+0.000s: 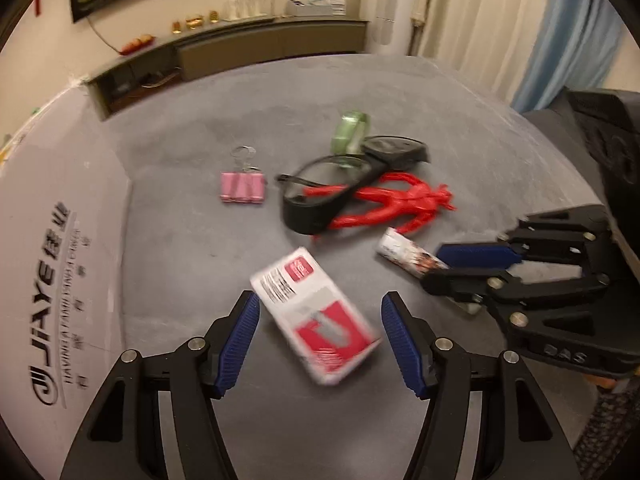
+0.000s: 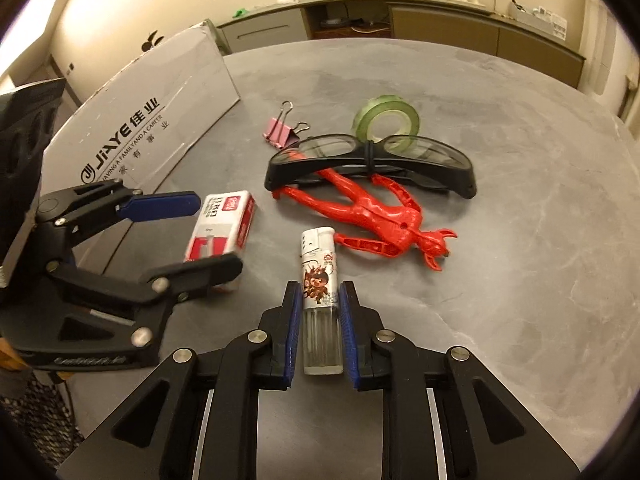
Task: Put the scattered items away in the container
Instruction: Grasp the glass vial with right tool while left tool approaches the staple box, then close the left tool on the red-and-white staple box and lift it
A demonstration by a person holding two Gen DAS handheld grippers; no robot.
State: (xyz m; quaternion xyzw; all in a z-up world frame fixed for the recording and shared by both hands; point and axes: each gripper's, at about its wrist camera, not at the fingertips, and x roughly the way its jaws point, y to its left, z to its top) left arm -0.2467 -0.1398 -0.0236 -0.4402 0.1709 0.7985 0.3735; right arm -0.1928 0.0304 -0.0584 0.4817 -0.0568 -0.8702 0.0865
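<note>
Right up front in the right wrist view, the right gripper (image 2: 320, 316) has its 2 blue pads pressed against the sides of a lighter (image 2: 319, 276) — clenched on it, the clear base between the fingers and the white cartoon-printed top poking out ahead, low in the middle of the frame. Over in the left wrist view, the left gripper (image 1: 318, 340) is spread wide, released, with a red and white staple box (image 1: 316, 316) sitting between its fingers at bottom centre, blurred and touching neither pad that I can make out.

Now by size. Grey table (image 2: 520, 240) fills both frames. At upper left of the right wrist view stands the cardboard box (image 2: 148, 120) with JIAYE printed on its side; its inside is not visible. Centre frame, the black safety glasses (image 2: 372, 160) lie across the legs of the red toy figure (image 2: 384, 212), which stretches down to the right. Just behind the glasses, upper centre right, sits the green tape roll (image 2: 386, 122), touching or nearly touching the frame — hard to tell which. Smallest of the lot, the pink binder clip (image 2: 280, 132) lies just left of the glasses, apart from them.
</note>
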